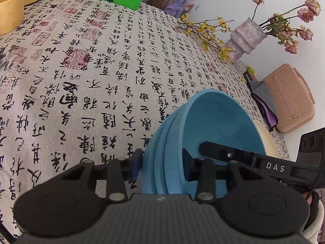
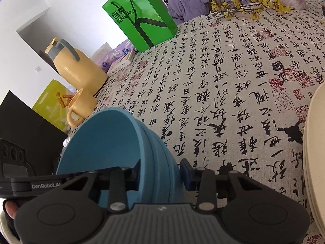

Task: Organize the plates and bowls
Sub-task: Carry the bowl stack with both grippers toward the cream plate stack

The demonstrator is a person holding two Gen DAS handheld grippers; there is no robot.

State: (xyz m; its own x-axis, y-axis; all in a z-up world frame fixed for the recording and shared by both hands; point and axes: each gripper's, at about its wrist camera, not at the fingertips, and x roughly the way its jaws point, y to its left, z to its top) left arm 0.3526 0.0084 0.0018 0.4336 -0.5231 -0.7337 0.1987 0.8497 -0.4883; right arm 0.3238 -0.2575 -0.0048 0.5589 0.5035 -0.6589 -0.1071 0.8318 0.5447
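Left wrist view has the left gripper (image 1: 161, 163) pinching the near rim of the blue bowls (image 1: 213, 122), a nested stack tipped over the calligraphy tablecloth (image 1: 91, 71); right gripper (image 2: 160, 172) clamps the opposite rim, arms printed "DAS" and "GenRobot.AI"; green bag (image 2: 142, 18) with Chinese lettering sits far left, cream plates (image 2: 314, 162) right.

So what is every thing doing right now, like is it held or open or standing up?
Blue bowls: nested stack, tilted, gripped on opposite rims by both grippers.
Left gripper: shut on the bowl wall.
Right gripper: shut on the bowl wall.
Cream plates: stacked flat on the table.
Green bag: standing upright.
Yellow jug: upright, lid closed.
Yellow mug: lying on its side.
Vase: upright, holding flowers.
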